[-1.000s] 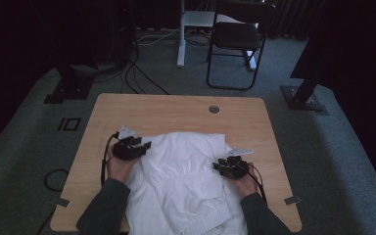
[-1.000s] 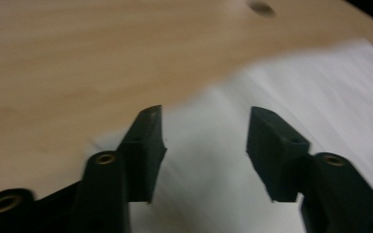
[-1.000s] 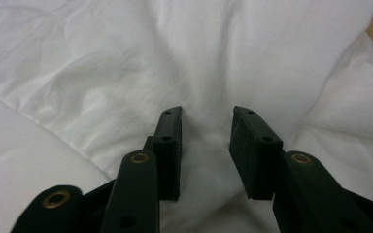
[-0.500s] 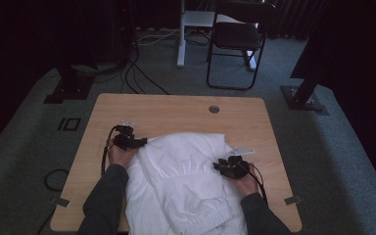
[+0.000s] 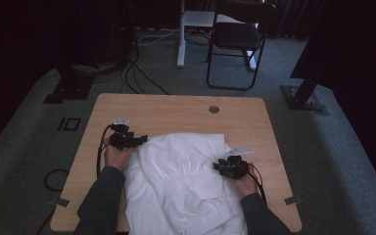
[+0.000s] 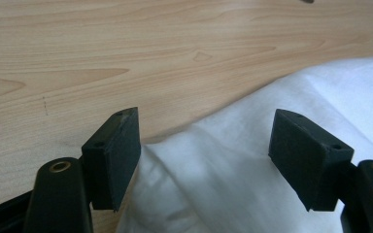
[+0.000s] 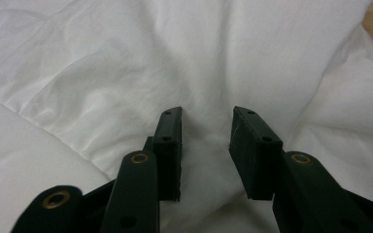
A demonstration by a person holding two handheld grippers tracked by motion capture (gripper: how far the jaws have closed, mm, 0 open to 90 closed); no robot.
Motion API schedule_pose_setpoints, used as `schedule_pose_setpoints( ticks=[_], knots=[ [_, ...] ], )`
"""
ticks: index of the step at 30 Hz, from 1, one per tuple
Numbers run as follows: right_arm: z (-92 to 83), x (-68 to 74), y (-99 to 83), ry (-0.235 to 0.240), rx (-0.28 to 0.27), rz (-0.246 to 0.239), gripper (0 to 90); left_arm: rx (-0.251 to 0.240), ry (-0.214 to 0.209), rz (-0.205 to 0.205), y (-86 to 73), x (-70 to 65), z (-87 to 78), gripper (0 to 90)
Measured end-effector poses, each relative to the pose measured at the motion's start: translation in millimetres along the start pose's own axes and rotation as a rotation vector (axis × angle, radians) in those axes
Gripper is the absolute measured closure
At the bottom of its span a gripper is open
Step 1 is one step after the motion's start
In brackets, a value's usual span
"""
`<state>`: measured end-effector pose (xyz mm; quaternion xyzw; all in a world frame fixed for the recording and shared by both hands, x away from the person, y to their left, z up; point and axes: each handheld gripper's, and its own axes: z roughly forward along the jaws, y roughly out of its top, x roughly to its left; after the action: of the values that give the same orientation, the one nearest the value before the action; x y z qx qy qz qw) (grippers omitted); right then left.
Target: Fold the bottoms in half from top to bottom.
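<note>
A white garment (image 5: 181,186) lies crumpled on the wooden table (image 5: 176,110), reaching its near edge. My left gripper (image 5: 138,140) is at the garment's far left edge. In the left gripper view its jaws (image 6: 206,136) stand wide apart, having just been opening, and the cloth (image 6: 252,189) lies loose between them, untouched by the pads. My right gripper (image 5: 221,166) sits on the garment's right side. In the right gripper view it (image 7: 206,131) is shut on a bunched ridge of cloth (image 7: 102,73), with folds running towards the pads.
Bare wood lies beyond the garment, with a round cable hole (image 5: 214,109) near the far edge. A black chair (image 5: 235,39), a white post (image 5: 181,34), floor cables (image 5: 137,73) and stand bases (image 5: 303,95) are on the carpet behind the table.
My left gripper shifted slightly towards the far side of the table and its jaws spread, letting go of the cloth's left edge. The garment's far left corner now lies folded in. The right gripper stayed put.
</note>
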<state>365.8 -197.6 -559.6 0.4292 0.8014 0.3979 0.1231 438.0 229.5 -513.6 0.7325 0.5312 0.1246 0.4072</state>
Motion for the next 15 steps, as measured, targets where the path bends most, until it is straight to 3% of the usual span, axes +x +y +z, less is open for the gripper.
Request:
schedule_pose_setpoints(
  ticks=[5, 7, 11, 13, 15],
  knots=[
    [-0.6, -1.7, 6.9, 0.019, 0.029, -0.004, 53.4, 0.092, 0.037, 0.022, -10.9, 1.9, 11.0, 21.1],
    [-4.7, -6.8, 15.1, -0.006, 0.0, -0.008, 49.8, 0.105, 0.046, 0.005, -14.3, 4.9, 13.1, 20.2],
    [-13.4, -30.3, 46.1, -0.063, -0.09, 0.051, 37.4, 0.12, 0.054, 0.012, -16.1, 5.6, 15.2, 20.3],
    [-10.2, -45.4, 62.7, -0.059, -0.102, 0.096, 32.8, 0.136, 0.05, 0.018, -16.9, 4.9, 17.8, 21.3],
    [-0.3, -56.5, 76.1, -0.072, -0.082, 0.098, 28.9, 0.139, 0.044, 0.026, -18.5, 4.3, 20.5, 22.8]
  ],
)
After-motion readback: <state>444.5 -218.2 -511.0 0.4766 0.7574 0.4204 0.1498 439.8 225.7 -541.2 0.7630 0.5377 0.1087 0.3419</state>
